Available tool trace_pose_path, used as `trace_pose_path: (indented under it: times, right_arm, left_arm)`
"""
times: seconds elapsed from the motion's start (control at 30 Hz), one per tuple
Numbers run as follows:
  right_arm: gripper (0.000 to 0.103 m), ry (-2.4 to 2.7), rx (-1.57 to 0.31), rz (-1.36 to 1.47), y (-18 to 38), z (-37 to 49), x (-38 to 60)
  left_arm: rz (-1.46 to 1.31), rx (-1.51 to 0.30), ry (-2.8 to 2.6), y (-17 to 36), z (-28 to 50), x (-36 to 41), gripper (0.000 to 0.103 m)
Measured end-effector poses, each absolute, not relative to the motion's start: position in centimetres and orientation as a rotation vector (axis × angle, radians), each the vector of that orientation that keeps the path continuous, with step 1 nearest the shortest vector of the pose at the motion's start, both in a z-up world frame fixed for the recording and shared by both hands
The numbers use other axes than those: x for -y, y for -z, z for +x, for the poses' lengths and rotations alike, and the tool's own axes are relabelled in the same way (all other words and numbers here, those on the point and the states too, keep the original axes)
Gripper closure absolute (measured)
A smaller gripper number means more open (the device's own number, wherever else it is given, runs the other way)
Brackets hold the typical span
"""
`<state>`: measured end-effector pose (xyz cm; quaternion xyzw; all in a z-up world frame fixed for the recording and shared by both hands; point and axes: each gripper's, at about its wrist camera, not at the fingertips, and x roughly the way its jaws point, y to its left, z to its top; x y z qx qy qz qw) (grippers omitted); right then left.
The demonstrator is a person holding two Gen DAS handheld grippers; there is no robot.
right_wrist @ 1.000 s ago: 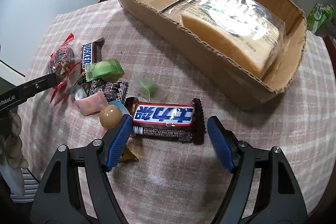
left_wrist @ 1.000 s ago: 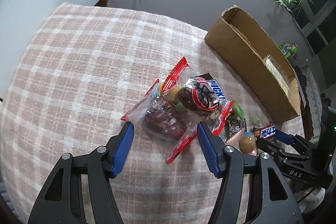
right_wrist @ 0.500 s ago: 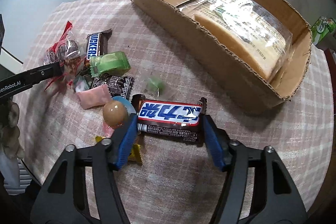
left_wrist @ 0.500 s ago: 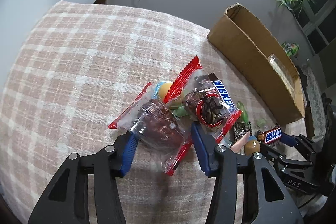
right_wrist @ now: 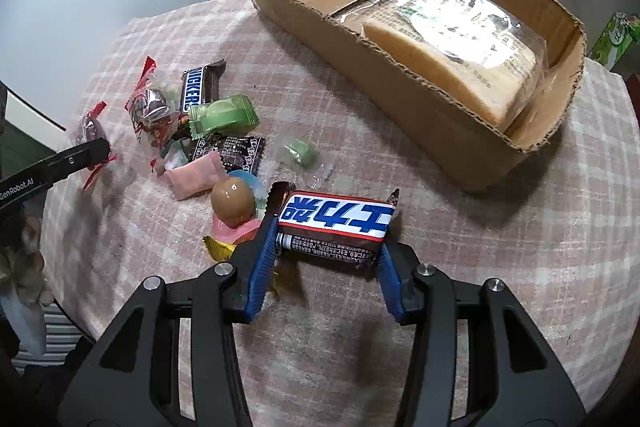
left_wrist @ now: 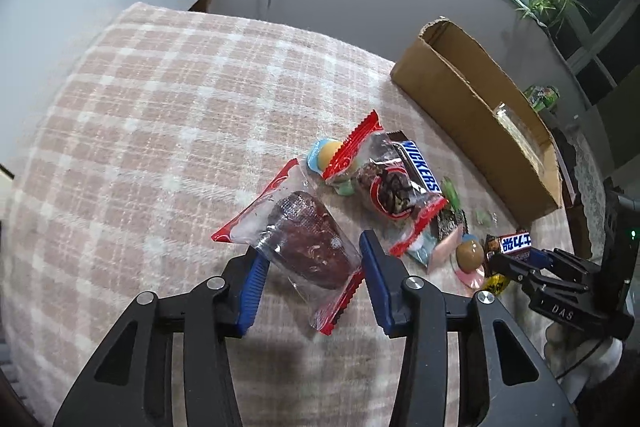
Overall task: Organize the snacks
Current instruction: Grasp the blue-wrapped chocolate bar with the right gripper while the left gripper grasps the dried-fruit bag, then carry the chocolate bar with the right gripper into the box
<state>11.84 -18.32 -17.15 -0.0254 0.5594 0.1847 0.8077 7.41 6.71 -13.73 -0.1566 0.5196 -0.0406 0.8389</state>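
Both fingers [left_wrist: 256, 279] closed on snacks [right_wrist: 335, 227].

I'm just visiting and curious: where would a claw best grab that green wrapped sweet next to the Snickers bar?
Probably across the plump middle of the green wrapped sweet, coming from above. It lies flat on the tablecloth, its crimped ends look thin and floppy, and the Snickers bar crowds one side.

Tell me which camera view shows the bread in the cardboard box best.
The right wrist view. There the bagged bread lies in full sight inside the open cardboard box, filling its right part. The left wrist view looks at the box from outside its wall, so only a strip of the clear bag shows above the rim.
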Motion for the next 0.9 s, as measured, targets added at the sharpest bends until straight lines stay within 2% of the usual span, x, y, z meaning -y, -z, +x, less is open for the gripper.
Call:
trace_pose_path:
  times: [0.33, 0.6, 0.9]
  right_arm:
    - [0.056, -0.408, -1.159, 0.001, 14.8, 10.9, 19.8]
    - [0.056, -0.425, -1.087, 0.042, 10.8, 10.9, 20.7]
    - [0.056, -0.411, -1.002, 0.052, 6.5, 14.4, 21.7]
  left_arm:
    - [-0.332, -1.061, 0.110, 12.6, 7.7, -5.7, 0.060]
    - [-0.350, -1.012, 0.177, 10.2, 9.0, -4.4, 0.060]
    - [-0.330, -0.973, 0.239, 8.3, 12.5, -2.2, 0.060]
